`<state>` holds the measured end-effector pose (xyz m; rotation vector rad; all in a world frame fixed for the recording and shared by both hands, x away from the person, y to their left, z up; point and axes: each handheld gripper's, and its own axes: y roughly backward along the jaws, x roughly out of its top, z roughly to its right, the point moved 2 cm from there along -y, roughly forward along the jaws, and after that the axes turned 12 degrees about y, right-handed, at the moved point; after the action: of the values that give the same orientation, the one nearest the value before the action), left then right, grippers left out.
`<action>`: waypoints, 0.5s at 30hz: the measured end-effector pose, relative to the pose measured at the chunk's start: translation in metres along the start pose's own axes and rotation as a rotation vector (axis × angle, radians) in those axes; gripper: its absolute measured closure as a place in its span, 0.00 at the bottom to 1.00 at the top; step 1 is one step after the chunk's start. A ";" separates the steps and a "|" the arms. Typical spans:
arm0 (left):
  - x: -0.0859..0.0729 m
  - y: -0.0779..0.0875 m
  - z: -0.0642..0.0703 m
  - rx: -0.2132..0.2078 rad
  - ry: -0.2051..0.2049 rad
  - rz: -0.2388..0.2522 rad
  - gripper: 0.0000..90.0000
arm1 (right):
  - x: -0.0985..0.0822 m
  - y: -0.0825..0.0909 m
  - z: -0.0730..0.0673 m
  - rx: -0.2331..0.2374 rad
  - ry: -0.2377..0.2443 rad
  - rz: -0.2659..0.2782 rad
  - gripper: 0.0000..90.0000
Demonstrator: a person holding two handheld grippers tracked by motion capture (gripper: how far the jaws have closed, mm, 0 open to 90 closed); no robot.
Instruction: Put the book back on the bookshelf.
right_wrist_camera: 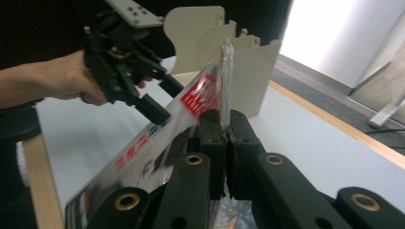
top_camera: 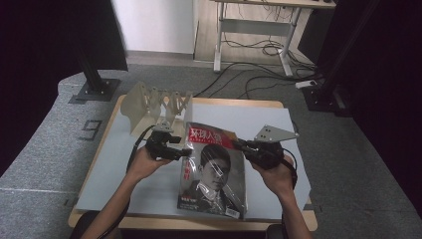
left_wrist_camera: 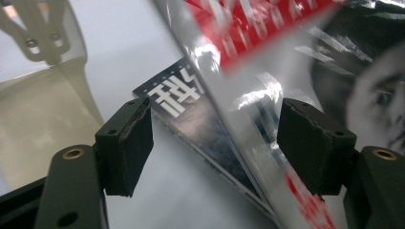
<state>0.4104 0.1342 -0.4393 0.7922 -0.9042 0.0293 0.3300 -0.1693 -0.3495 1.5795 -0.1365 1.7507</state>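
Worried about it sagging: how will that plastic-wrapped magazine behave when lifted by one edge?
The magazine is thin, so it will probably flop away from the right gripper pinching its edge. Its glossy wrap looks slippery. The left gripper, jaws apart at its other edge, could steady it.

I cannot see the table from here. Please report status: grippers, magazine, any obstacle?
Right gripper shut on glossy plastic-wrapped magazine edge. Left gripper open, jaws astride its other edge. Second dark magazine underneath; beige slotted rack behind.
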 end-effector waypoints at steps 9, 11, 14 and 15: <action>-0.004 -0.009 0.004 -0.068 0.012 -0.030 0.37 | -0.002 -0.005 -0.006 0.019 0.016 -0.006 0.96; -0.004 -0.009 0.004 -0.088 0.022 -0.029 0.38 | -0.003 -0.004 -0.004 0.017 0.007 -0.003 0.96; -0.006 -0.010 0.005 -0.112 0.034 -0.029 0.40 | -0.003 -0.003 -0.003 0.017 0.000 0.004 0.96; -0.007 -0.011 0.005 -0.119 0.042 -0.032 0.42 | -0.004 -0.003 -0.003 0.016 0.002 0.000 0.96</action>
<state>0.4063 0.1252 -0.4486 0.6922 -0.8456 -0.0352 0.3295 -0.1670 -0.3546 1.5894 -0.1224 1.7575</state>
